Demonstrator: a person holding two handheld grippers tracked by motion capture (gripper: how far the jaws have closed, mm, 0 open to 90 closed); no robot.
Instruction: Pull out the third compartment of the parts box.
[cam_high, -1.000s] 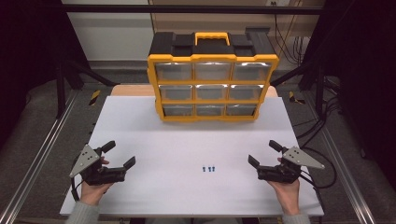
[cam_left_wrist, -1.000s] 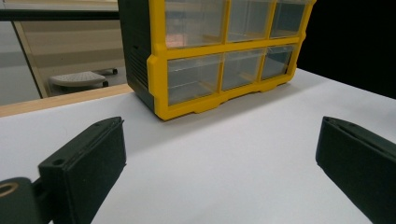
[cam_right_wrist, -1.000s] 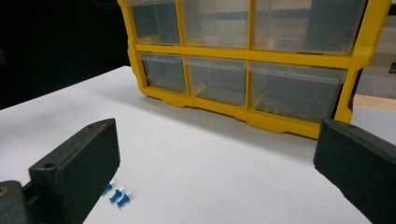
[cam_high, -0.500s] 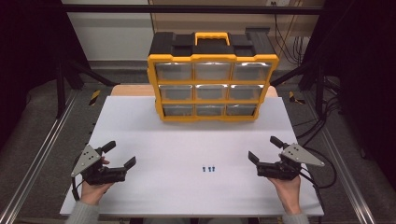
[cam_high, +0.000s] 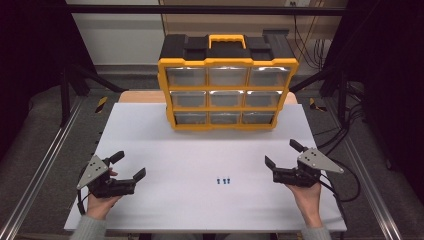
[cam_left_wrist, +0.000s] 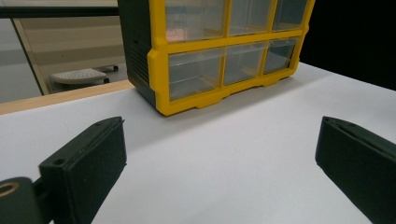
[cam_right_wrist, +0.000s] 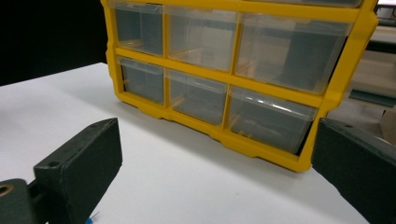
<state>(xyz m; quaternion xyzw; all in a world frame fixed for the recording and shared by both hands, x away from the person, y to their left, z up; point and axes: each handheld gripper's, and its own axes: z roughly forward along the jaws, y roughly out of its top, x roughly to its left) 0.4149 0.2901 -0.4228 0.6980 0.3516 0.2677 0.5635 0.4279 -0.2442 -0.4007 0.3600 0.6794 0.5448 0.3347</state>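
High view | left gripper (cam_high: 129, 166) wide | right gripper (cam_high: 282, 154) wide | blue screws (cam_high: 223, 181) between

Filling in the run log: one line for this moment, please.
left gripper: open, empty | right gripper: open, empty | screws: on table, untouched | organizer: drawers shut

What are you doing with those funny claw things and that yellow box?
A person sits at a white table holding a claw-like gripper in each hand. The left gripper and the right gripper are both open, hold nothing, and sit near the front corners of the table. Between them, closer to the right one, lie a few tiny blue screws that nothing touches. At the back stands a yellow and black drawer box with nine clear drawers, all pushed in.
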